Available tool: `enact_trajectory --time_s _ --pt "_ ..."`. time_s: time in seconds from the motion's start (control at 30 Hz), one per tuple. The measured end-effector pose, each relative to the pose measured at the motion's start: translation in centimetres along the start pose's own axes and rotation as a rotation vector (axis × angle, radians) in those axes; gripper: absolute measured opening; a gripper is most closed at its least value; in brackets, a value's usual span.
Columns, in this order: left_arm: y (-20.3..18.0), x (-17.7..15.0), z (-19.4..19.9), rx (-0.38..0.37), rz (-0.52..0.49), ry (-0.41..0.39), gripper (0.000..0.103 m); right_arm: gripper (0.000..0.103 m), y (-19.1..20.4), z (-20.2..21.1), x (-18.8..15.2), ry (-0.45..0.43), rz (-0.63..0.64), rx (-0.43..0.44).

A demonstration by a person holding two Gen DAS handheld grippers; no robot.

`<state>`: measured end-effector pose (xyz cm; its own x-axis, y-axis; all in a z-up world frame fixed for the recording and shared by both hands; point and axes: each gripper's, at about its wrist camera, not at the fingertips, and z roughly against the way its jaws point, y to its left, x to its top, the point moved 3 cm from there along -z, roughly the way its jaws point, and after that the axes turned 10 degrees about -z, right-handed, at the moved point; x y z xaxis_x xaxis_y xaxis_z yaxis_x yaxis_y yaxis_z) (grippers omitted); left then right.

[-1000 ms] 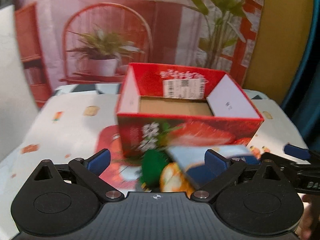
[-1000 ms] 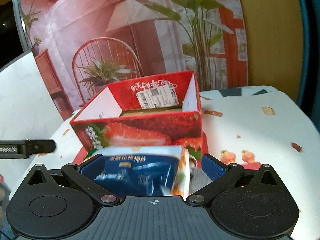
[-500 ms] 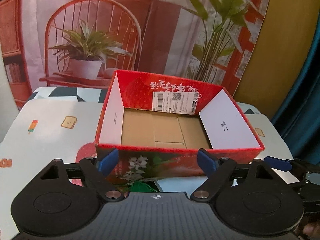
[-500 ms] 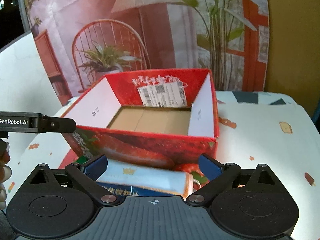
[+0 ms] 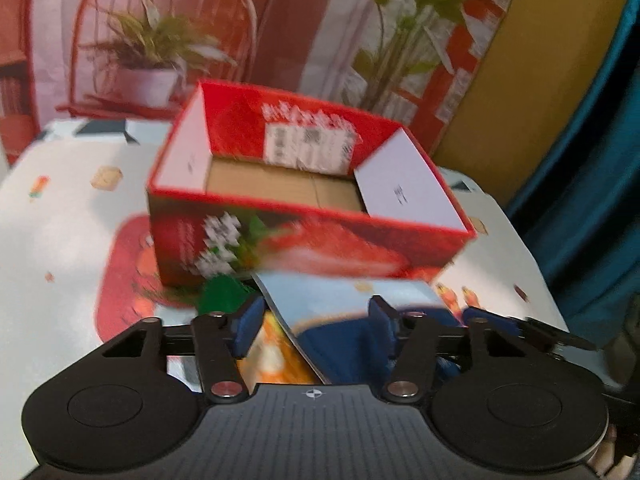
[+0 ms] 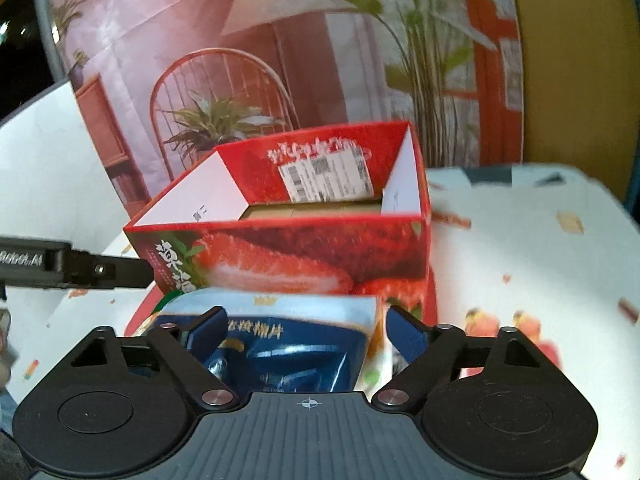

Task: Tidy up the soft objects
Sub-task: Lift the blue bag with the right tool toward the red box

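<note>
Both grippers have dropped back in on the blue packet (image 6: 288, 344), and the view has swung from half a second ago, when the left wrist camera stared straight into the bare cardboard floor of the red strawberry box (image 5: 304, 208). Now that box sits at 12 o'clock in both views and the packet fills the foreground again.

The left gripper (image 5: 316, 324) has its jaws closing, with the packet's near-left corner between them. The blue pads are narrower than a second ago, but blur keeps me from saying they press the wrapper yet. The right gripper (image 6: 306, 334) is closing too, its pads flanking the packet's width. The right pad stands just off the wrapper's edge, so no clamp there yet.

I read it as a 2-handed pickup about to land, with the lift into the box to follow. Nothing has gone in so far: the box floor shows empty.

Here's the count: 1 red box, 1 blue packet lying on the table (image 6: 520, 248) just in front of the box's near wall, 1 green soft thing (image 5: 222, 292) at 10 o'clock from the left gripper, touching or nearly touching the box front, and an orange-patterned piece (image 5: 272, 354) under the packet's left corner. Whether that piece is a separate object, I cannot tell. There are 2 grippers, each visible in the other's view.
</note>
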<state>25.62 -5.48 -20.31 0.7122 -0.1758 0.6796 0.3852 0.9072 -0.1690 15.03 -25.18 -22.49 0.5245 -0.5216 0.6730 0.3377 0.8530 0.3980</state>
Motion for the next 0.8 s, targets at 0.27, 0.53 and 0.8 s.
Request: enact_trajectory --time_s 0.27,0.53,0.8 --pt "0.2 -1.6 -1.7 -0.069 0.066 0.058 0.055 0.07 -0.2 0.2 -1.6 0.021 -0.028 0.038" --pt "0.9 -3.0 -3.5 -0.129 0.153 0.104 0.054 0.068 -0.2 -0.2 -2.5 0.042 -0.034 0.056" --pt "0.7 -3.2 -4.7 -0.136 0.132 0.11 0.053 0.067 0.0 -1.1 -2.7 0.051 -0.007 0.059"
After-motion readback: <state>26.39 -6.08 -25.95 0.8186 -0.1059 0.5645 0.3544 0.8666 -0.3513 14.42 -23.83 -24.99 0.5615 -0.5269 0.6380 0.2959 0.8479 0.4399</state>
